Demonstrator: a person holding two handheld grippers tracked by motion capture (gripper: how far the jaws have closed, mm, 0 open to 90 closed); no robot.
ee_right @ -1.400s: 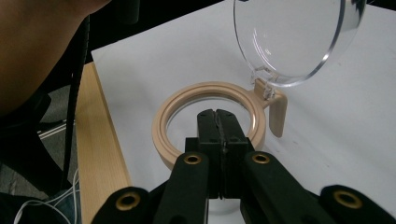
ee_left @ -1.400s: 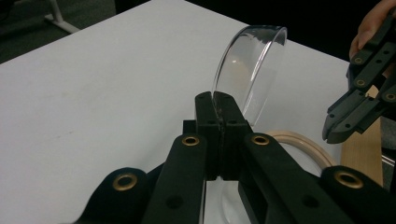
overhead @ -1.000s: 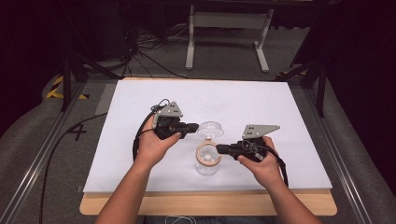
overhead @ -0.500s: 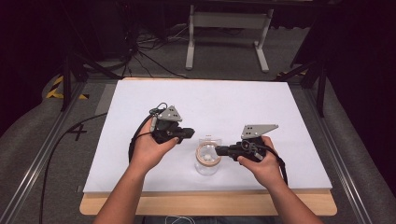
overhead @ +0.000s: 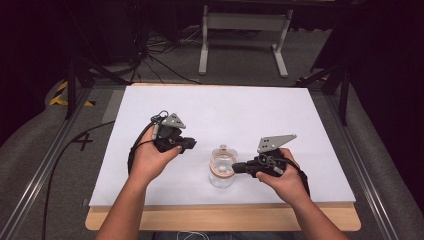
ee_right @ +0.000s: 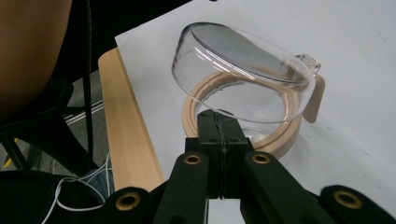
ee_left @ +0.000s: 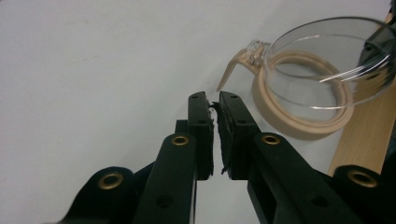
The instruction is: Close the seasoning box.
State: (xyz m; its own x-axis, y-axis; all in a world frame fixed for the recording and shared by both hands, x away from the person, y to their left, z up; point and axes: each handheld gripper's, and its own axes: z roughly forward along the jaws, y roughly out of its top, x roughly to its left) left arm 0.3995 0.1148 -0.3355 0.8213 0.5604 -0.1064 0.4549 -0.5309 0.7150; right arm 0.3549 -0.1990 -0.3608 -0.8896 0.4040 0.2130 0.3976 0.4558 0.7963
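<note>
From the high view, the left hand-held gripper (overhead: 189, 144) has drawn back from the clear jar (overhead: 222, 170) since a second ago, leaving it to the right hand-held gripper (overhead: 239, 168) near the table (overhead: 300, 115)'s front edge. The left gripper view shows its jaws nearly together on nothing, the jar's tan-ringed hinged lid (ee_left: 327, 60) raised beyond. In the right gripper view the jaws are clenched against the jar's tan ring (ee_right: 280, 140); nothing obstructs.

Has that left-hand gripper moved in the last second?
Yes. The left gripper has pulled back leftward, away from the glass jar toward the table's left side.
</note>
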